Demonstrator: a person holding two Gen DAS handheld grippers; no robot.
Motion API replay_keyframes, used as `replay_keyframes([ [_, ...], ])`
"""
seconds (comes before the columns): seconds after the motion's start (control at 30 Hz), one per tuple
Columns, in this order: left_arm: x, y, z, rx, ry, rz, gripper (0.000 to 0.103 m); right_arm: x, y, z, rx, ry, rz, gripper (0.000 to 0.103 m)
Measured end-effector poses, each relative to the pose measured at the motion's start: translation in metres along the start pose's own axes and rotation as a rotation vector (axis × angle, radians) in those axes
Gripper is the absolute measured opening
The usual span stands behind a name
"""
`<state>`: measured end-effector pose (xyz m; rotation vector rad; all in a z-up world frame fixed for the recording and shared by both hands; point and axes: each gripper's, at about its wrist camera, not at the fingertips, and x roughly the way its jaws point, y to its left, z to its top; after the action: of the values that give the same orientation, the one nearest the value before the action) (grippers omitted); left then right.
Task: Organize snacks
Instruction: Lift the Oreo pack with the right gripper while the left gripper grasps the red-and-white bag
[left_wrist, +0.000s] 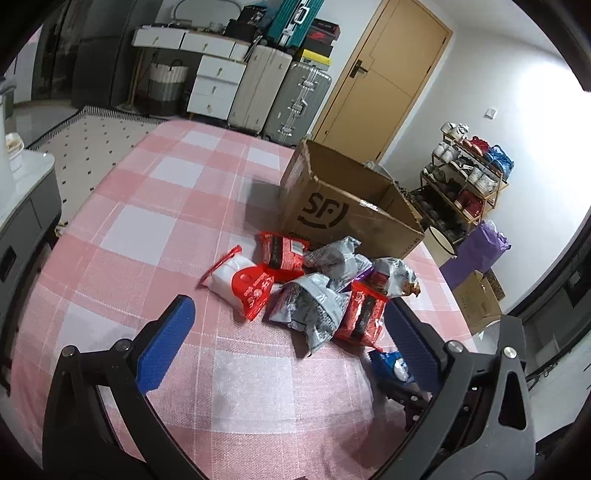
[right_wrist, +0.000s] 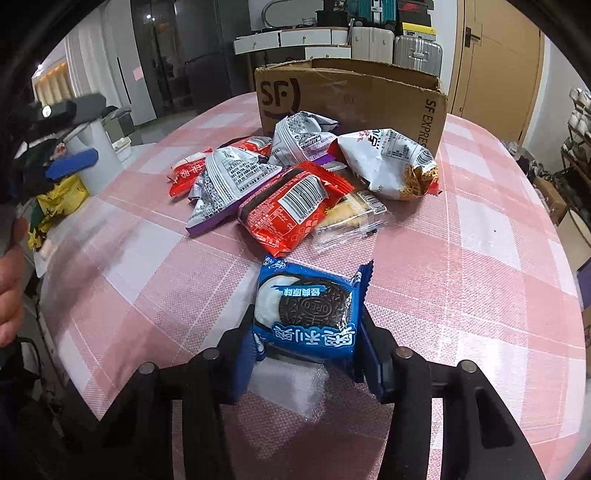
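Barely started by the look of it: right claw (right_wrist: 308, 332) is clamped on the blue Oreo pack (right_wrist: 306, 310), left claw (left_wrist: 291, 332) spread wide and empty, snack pile (right_wrist: 295, 177) on the tabletop (right_wrist: 461, 277), cardboard box (right_wrist: 351, 99) at 12 o'clock behind it, seemingly unfilled.

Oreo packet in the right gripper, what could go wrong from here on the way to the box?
1. The right gripper pinches the Oreo packet by its sides near one end; the puffy wrapper may slip out or the cookie inside may crack.
2. The snack pile lies between the packet and the cardboard box; a low carry could knock into it.
3. The open left gripper hovers close by the pile and could get in the way.
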<state>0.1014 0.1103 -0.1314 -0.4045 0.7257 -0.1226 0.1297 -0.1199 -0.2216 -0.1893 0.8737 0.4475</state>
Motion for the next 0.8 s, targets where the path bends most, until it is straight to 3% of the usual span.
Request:
replay_keyframes([
  [0.27,0.016,0.006,-0.003,-0.011,0.037,0.031,0.102,-0.01,-0.01,-0.006,0.05,-0.037,0.077,0.045],
  [0.8,0.058,0.021,0.004,0.034,0.123,0.1,0.102,-0.019,-0.025,-0.006,0.088,-0.062,0.118,0.045],
])
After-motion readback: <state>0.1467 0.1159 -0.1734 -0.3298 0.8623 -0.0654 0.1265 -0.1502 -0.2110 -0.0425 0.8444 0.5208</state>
